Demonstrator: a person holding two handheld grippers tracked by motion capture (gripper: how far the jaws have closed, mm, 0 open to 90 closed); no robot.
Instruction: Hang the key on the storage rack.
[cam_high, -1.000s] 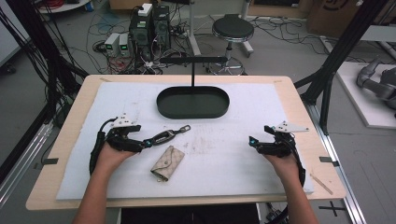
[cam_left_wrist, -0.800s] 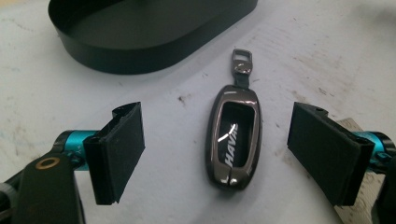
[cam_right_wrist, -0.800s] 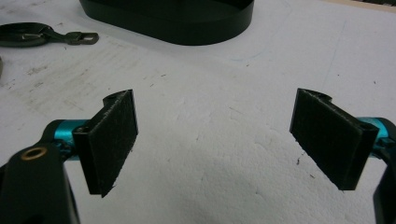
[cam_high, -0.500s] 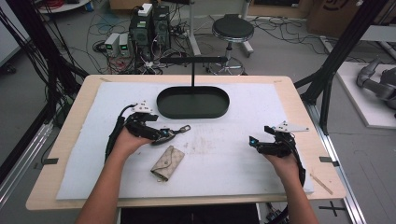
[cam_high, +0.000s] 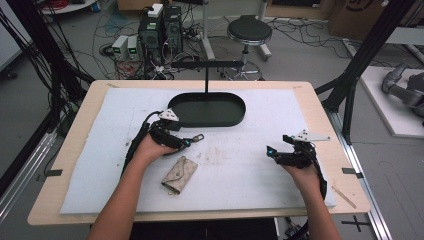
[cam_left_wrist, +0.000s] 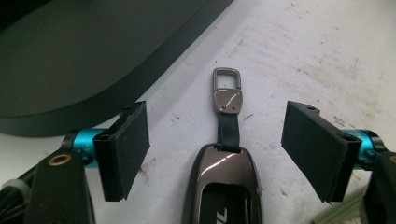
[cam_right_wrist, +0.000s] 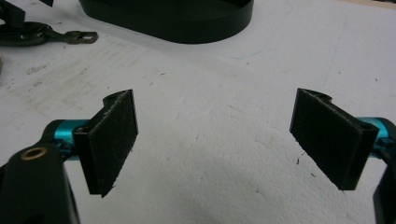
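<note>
**Mia:** Where is the car key (cam_left_wrist: 224, 186) right now?

**Ben:** It lies flat on the white mat (cam_high: 250, 170) on the tabletop (cam_high: 75, 150), just in front of the black tray (cam_high: 210, 107). It sits right between the jaws of the left gripper (cam_left_wrist: 219, 149). Its long side points straight ahead, the same way the jaws point. The strap and the little metal clip (cam_left_wrist: 227, 91) stick out at the far end.

**Mia:** Are the jaws holding it?

**Ben:** No. They have just been closing a little, but they are wide apart, and both pads (cam_left_wrist: 128, 149) are off the key, one on each side. There is white mat between each pad and the key.

**Mia:** What about the other hand?

**Ben:** The right gripper (cam_right_wrist: 215, 144) is well apart from the key, over bare mat. Its jaws are wide apart too, with nothing in them. So the left hand is much nearer.

**Mia:** What is that tan thing?

**Ben:** A small key pouch (cam_high: 180, 174), lying near the left hand (cam_high: 150, 150).

**Mia:** What comes next, do you think?

**Ben:** I think the left jaws just need to squeeze in from the sides, since the key is lined up with them
</note>
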